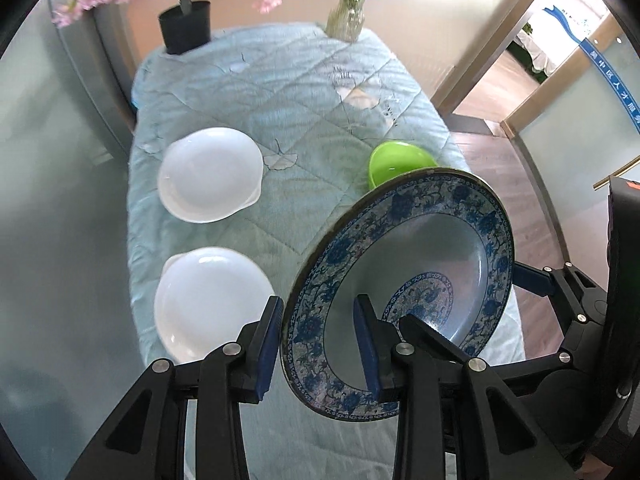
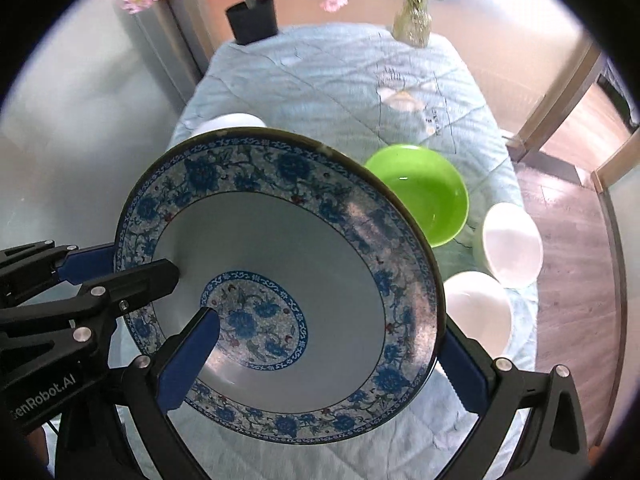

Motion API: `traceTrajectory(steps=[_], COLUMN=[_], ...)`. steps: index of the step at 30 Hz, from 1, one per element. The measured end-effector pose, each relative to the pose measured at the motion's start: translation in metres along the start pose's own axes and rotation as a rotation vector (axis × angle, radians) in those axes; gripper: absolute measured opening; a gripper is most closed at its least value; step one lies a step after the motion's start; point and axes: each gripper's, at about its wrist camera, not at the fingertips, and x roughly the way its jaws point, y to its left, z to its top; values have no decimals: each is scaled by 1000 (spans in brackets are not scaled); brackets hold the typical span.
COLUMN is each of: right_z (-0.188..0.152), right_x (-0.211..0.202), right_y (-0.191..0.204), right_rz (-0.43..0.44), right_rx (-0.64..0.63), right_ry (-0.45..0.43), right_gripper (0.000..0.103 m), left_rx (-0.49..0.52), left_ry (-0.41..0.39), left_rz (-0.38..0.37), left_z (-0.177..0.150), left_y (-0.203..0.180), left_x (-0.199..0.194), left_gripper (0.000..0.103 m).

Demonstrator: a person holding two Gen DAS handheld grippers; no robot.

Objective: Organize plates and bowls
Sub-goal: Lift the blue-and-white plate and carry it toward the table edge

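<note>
A large blue-and-white patterned plate (image 1: pixel 440 248) (image 2: pixel 280 240) hangs tilted above the table, carried between both grippers. My left gripper (image 1: pixel 318 344) is shut on its left rim, one blue pad outside and one on the inner face. My right gripper (image 2: pixel 330 326) grips the opposite side, with one pad on the inner face and the other under the right rim. Two white plates (image 1: pixel 210 174) (image 1: pixel 212 304) lie on the table's left side. A green bowl (image 2: pixel 424 196) and two white bowls (image 2: pixel 512 244) (image 2: pixel 480 312) sit at the right.
The table wears a quilted light-blue cloth (image 1: pixel 300 92). At its far end stand a black pot (image 1: pixel 185 26) with pink blossoms and a glass vase (image 1: pixel 345 20) of flowers. Wooden floor (image 2: pixel 568 280) lies beyond the right edge and a grey wall on the left.
</note>
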Motion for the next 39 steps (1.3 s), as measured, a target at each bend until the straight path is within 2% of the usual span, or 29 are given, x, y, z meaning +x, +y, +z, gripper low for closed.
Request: traceTrajectory(steps=[5,9,17,21,27,33,39], right_z=[-28,-46,-92,-112,-130,-155,-162], right_x=[-30,-44,-40,-26,7,41,75], right_y=[17,29,48,53,44,37,26], right_rz=[7,11,16,22,33,38,44], right_rx=[-9,-21,-67,-78,-64,-37,-9], right_ry=[-6,1,59,100,153,209,252], right_gripper=[103,103,103,103,103,103,103], left_rx=[-16,-50,-109,-126,-143,-142,-139], left_ry=[-9,-1,39,74,127,177,202], left_rz=[10,-5,-10,-18,-30,-37,-34], left_z=[-29,-69,-143,-172,-193,-197,-195], left_y=[-5,-4,-3,-1,5,15,16], left_x=[-35,-54,-55,-41,-7,41,76], left_gripper=[32,33,32,32,32,33,32])
